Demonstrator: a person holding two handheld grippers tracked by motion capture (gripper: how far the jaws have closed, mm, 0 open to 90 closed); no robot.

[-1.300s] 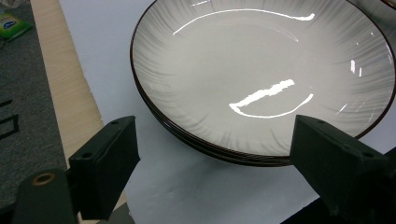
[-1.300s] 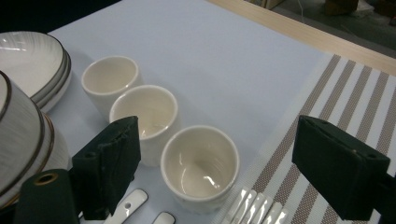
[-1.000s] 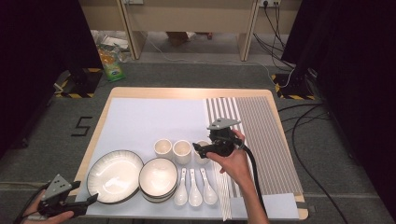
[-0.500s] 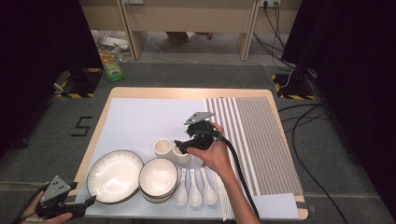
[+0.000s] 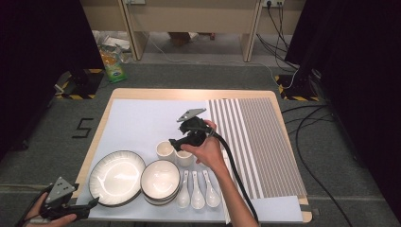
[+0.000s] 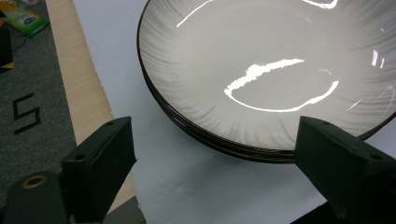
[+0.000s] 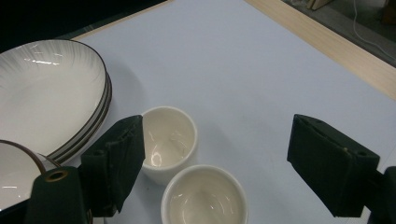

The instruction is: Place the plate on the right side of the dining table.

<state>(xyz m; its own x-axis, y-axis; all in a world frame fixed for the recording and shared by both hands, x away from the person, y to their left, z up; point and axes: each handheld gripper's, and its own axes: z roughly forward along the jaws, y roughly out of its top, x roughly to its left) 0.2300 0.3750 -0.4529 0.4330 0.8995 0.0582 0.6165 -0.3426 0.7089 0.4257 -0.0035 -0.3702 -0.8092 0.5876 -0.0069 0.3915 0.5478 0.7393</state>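
1. At the table's near left corner, my left gripper [image 5: 90, 204] sits low, its jaws just opening, standing wide with nothing between them, just short of the stacked plates [image 5: 117, 177].
2. Right of those is one stack of bowls [image 5: 160, 181].
3. Two cups [image 5: 165, 150] stand side by side behind the bowls; my right gripper [image 5: 176, 144] hovers over them, jaws spread wide, gripping nothing.
4. Three white spoons [image 5: 197, 190] lie in a row at the front edge.
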